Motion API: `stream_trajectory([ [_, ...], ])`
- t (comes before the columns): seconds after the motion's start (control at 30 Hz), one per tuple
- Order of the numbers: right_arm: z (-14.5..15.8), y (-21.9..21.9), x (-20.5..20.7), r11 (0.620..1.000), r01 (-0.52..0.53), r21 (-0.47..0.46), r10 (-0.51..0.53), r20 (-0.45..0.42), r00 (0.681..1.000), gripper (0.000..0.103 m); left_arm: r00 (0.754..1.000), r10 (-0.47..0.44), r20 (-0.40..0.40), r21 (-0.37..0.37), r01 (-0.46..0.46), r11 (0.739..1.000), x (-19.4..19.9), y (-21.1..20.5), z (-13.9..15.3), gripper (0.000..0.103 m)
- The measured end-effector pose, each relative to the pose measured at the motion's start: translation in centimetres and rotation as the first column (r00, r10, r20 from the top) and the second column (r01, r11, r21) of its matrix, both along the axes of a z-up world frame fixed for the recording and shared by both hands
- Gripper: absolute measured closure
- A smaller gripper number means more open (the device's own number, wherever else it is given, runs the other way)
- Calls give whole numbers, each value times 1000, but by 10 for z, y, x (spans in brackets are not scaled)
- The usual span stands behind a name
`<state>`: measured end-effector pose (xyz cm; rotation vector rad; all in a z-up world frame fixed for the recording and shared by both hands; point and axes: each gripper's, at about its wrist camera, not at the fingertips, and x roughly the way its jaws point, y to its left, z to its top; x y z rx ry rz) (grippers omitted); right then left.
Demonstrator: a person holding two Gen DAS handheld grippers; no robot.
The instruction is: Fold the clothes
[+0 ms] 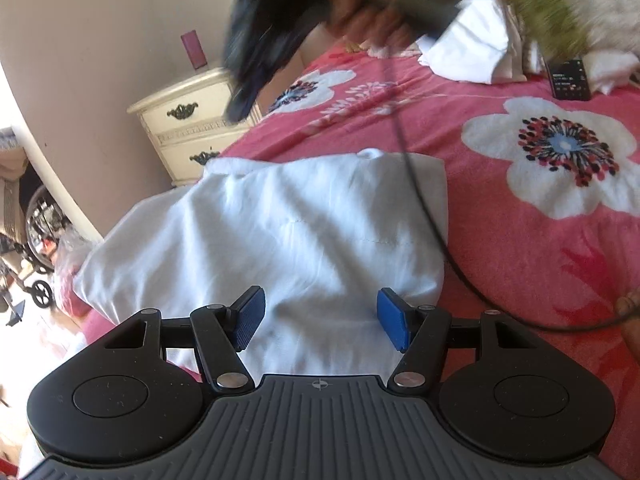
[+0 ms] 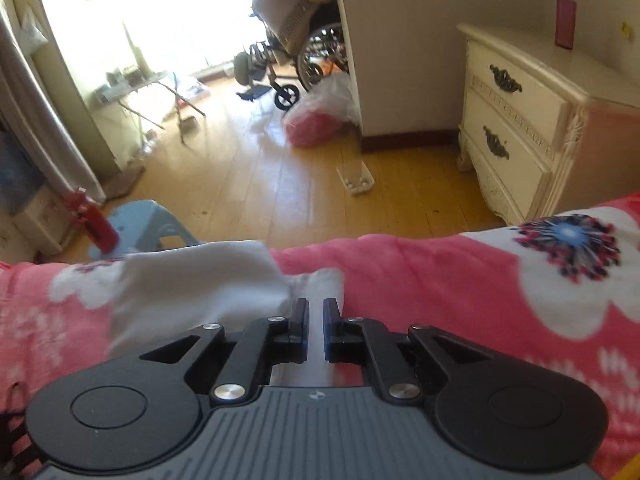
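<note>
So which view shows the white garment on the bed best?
The left wrist view: the white garment lies spread across the pink blanket, nearly whole. The right wrist view catches only a blurred edge beyond the gripper.

Floral bed (image 1: 540, 240) (white garment (image 1: 280, 232) atop)

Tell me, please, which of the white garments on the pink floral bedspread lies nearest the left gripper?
The wide white cotton garment spread flat right beyond the left gripper, whose open fingers hover over its near edge. The other white clothes sit crumpled far off beside the black remote.
</note>
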<state>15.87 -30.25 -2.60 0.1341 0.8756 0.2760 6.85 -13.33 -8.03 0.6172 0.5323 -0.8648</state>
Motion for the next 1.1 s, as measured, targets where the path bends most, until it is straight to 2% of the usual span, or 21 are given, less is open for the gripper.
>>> stream_trajectory([
  [0.1,19,-8,-45,995,-91,46,92,-11,996,97,1000,3,8,1,-3,1000,-1,-1,3,41],
  [0.2,8,-1,-81,982,-165,88,170,-59,984,97,1000,8,-11,0,-8,1000,-2,-3,7,41],
  [0.23,-4,1,-86,984,-158,80,164,-85,983,97,1000,9,-20,0,-9,1000,-2,-3,8,41],
  [0.3,-32,2,-91,992,-113,59,121,-150,981,97,999,10,-46,1,-10,1000,-2,-6,8,41],
  [0.37,-60,3,-90,999,-50,-5,48,-211,976,97,997,16,-76,18,-15,1000,0,-8,7,41],
  [0.4,-67,2,-91,1000,-15,-15,11,-216,976,97,997,24,-79,27,-22,999,1,-6,11,41],
  [0.53,-48,-13,-110,991,104,86,-96,-96,991,97,993,61,-98,55,-56,997,6,9,28,39],
  [0.6,-40,-23,-122,977,144,155,-135,-72,988,96,983,113,-144,54,-106,993,12,27,38,33],
  [0.67,-37,-31,-133,959,179,220,-169,-66,983,96,954,197,-227,50,-190,980,20,43,41,31],
  [0.73,-41,-29,-142,947,200,251,-187,-76,979,96,899,287,-331,28,-295,955,28,58,39,31],
  [0.83,-50,-13,-154,948,206,242,-192,-81,978,96,801,396,-449,-15,-450,893,34,70,30,31],
  [0.9,-48,1,-160,957,179,228,-172,-53,984,96,772,426,-472,-54,-508,860,34,68,28,31],
  [1.0,-43,25,-160,973,124,194,-128,10,992,96,790,402,-463,-95,-495,864,34,53,28,31],
  [1.1,-45,39,-157,986,99,136,-105,34,994,96,828,359,-431,-56,-422,905,28,35,20,31],
])
